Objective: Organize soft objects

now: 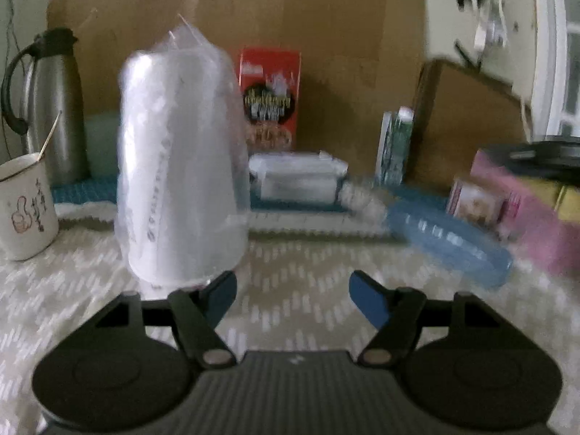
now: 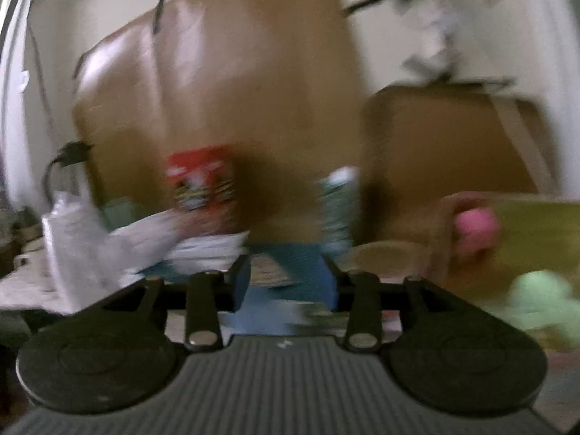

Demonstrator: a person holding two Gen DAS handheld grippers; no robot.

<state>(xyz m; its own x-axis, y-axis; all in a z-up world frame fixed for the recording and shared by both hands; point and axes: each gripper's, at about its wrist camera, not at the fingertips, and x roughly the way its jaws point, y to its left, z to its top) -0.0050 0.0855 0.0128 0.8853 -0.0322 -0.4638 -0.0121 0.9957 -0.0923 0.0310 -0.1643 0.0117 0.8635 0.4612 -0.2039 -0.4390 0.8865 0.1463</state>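
Observation:
In the left wrist view my left gripper (image 1: 291, 299) is open and empty above the patterned tablecloth (image 1: 308, 264). A white roll wrapped in clear plastic (image 1: 181, 166) stands upright just ahead of its left finger. A blue plastic-wrapped pack (image 1: 449, 243) lies to the right. A flat white pack (image 1: 297, 177) lies further back. The right wrist view is badly blurred. My right gripper (image 2: 288, 279) holds a blue soft pack (image 2: 286, 297) between its fingers. The white wrapped roll (image 2: 76, 246) is at the left there. A pink soft thing (image 2: 475, 228) and a green soft thing (image 2: 540, 293) are at the right.
A steel thermos jug (image 1: 54, 108) and a white mug (image 1: 25, 206) stand at the left. A red box (image 1: 270, 94) leans on the cardboard (image 1: 308, 36) behind. A green-white carton (image 1: 395, 145) and a pink box (image 1: 525, 203) are at the right. A yellow-brown box (image 2: 536, 224) holds the pink thing.

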